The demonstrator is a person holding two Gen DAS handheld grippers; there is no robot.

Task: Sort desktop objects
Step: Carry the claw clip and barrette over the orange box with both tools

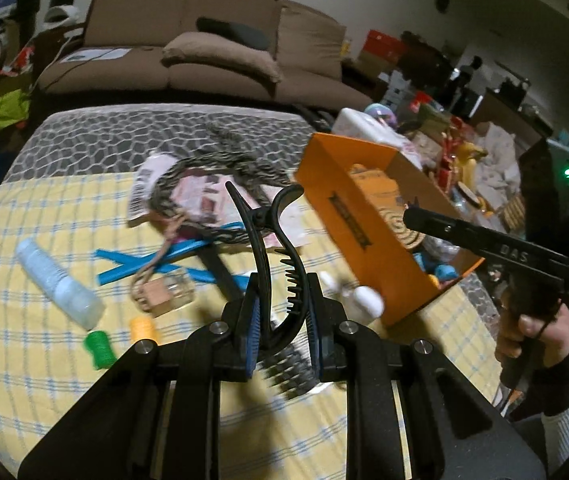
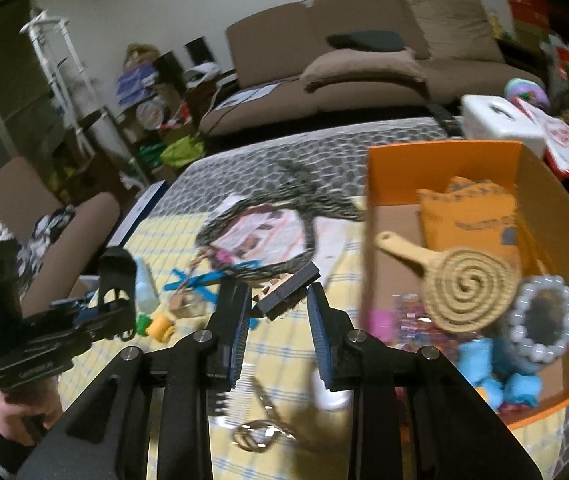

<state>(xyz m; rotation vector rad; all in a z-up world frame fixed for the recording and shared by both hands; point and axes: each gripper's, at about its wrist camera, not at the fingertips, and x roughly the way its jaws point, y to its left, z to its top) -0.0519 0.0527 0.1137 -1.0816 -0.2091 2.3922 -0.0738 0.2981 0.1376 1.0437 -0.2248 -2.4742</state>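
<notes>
My left gripper (image 1: 282,300) is shut on a black hair claw clip (image 1: 274,264), held upright above the yellow checked tablecloth (image 1: 24,360). The orange cardboard box (image 1: 348,220) stands just right of it, holding a woven spiral fan (image 2: 464,284), an orange packet (image 2: 472,212), a beaded mirror (image 2: 544,316) and blue toys (image 2: 480,372). My right gripper (image 2: 280,292) is open, its jaws on either side of a dark rectangular clip (image 2: 288,290) left of the box; I cannot tell if it touches. The right gripper body shows in the left wrist view (image 1: 496,248).
On the cloth lie a pale blue bottle (image 1: 58,280), blue strips (image 1: 152,260), green (image 1: 98,346) and yellow (image 1: 142,328) thread spools, a zebra-patterned band (image 1: 212,184) on papers, a glass perfume bottle (image 1: 168,292), a white bottle (image 1: 364,300) and scissors (image 2: 264,424). A brown sofa (image 1: 204,40) stands behind.
</notes>
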